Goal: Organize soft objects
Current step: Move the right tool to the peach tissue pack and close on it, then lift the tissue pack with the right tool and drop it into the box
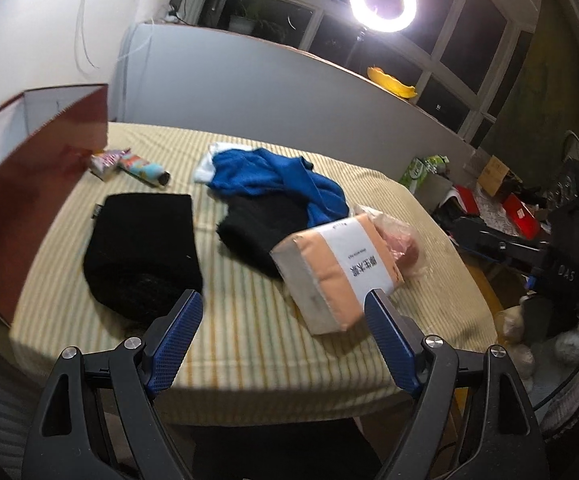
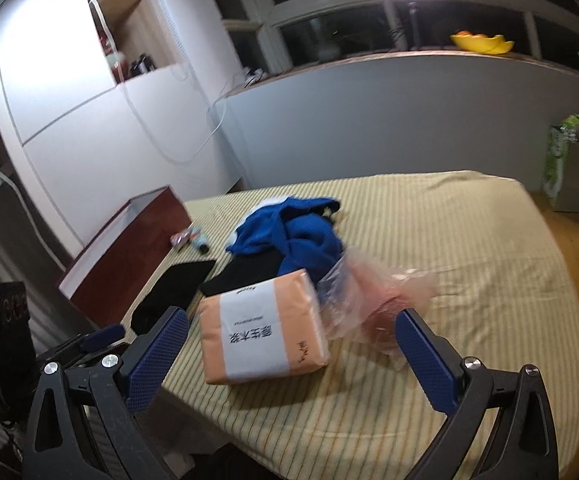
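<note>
On the striped tablecloth (image 1: 249, 344) lie a black knit hat (image 1: 143, 248), a blue cloth (image 1: 277, 180) heaped over a black garment (image 1: 261, 224), and an orange tissue pack (image 1: 337, 268) with a white label. A clear plastic bag (image 2: 369, 300) with something reddish inside lies beside the pack. My left gripper (image 1: 285, 332) is open and empty above the near table edge, between the hat and the pack. My right gripper (image 2: 293, 344) is open and empty, its fingers either side of the tissue pack (image 2: 265, 332) and the bag, still short of them. The blue cloth (image 2: 293, 232) lies beyond.
A dark red open box (image 1: 37, 184) stands at the table's left edge, also in the right wrist view (image 2: 129, 248). Two small tubes (image 1: 129, 164) lie next to it. A ring light (image 1: 383, 0) shines at the back. Clutter sits on the floor at right (image 1: 509, 200).
</note>
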### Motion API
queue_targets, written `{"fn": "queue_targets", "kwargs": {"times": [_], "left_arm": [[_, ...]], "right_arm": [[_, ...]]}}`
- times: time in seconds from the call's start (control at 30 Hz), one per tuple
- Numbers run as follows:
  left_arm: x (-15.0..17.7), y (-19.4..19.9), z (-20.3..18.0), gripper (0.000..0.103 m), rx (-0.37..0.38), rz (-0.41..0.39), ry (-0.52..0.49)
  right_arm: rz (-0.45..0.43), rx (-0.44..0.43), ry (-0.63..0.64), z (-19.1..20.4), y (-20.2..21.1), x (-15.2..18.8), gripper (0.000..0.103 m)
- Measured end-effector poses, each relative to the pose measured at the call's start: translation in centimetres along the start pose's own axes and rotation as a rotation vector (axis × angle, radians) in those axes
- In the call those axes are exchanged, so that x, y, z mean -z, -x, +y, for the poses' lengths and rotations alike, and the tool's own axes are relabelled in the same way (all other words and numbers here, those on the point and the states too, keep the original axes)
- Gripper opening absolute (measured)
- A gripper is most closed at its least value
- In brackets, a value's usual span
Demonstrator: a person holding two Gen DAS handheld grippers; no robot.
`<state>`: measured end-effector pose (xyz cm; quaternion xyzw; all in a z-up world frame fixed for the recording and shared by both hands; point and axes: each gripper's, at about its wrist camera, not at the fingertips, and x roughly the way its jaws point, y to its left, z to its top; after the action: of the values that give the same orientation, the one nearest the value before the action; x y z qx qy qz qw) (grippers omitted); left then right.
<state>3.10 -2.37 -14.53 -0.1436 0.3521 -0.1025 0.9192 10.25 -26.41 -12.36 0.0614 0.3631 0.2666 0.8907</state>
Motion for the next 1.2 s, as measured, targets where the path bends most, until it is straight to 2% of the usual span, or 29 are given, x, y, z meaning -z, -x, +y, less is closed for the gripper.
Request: {"fn": "queue_targets", "kwargs": {"times": [0.13, 0.3, 0.4, 0.43, 0.8, 0.93, 1.03, 1.2], "left_arm": [[0.2, -1.0, -0.3, 0.076, 0.022, 0.023, 0.001], [0.3, -2.1, -0.8, 0.074, 0.048, 0.047, 0.008], [0.3, -2.6, -1.2, 0.063, 0.062, 0.056, -0.003], [0.3, -2.8, -1.3, 0.062, 0.066, 0.06, -0.006], [0.1, -5.6, -1.8, 0.061, 0.09, 0.114, -0.006], [0.1, -6.5, -2.0, 0.047, 0.101, 0.138, -0.012], [0.3, -6.9, -2.1, 0.044, 0.122, 0.148, -0.018], [0.0, -7.0, -2.3, 0.044, 0.113, 0.138, -0.029]], "right_arm": [[0.052, -0.027, 0.019, 0.2, -1.9, 0.0, 0.089], [0.115, -0.042, 0.047, 0.5, -4.3, 0.1, 0.083], [0.145, -0.049, 0.043, 0.2, -5.5, -0.1, 0.073], [0.155, -0.051, 0.037, 0.1, -5.8, -0.2, 0.071], [0.242, -0.073, 0.003, -0.5, -8.7, -0.4, 0.065], [0.261, -0.071, 0.003, -0.5, -9.3, -0.2, 0.062], [0.271, -0.074, -0.001, -0.5, -9.4, 0.0, 0.059], [0.274, -0.069, -0.008, -0.5, -9.3, 0.1, 0.056]]}}
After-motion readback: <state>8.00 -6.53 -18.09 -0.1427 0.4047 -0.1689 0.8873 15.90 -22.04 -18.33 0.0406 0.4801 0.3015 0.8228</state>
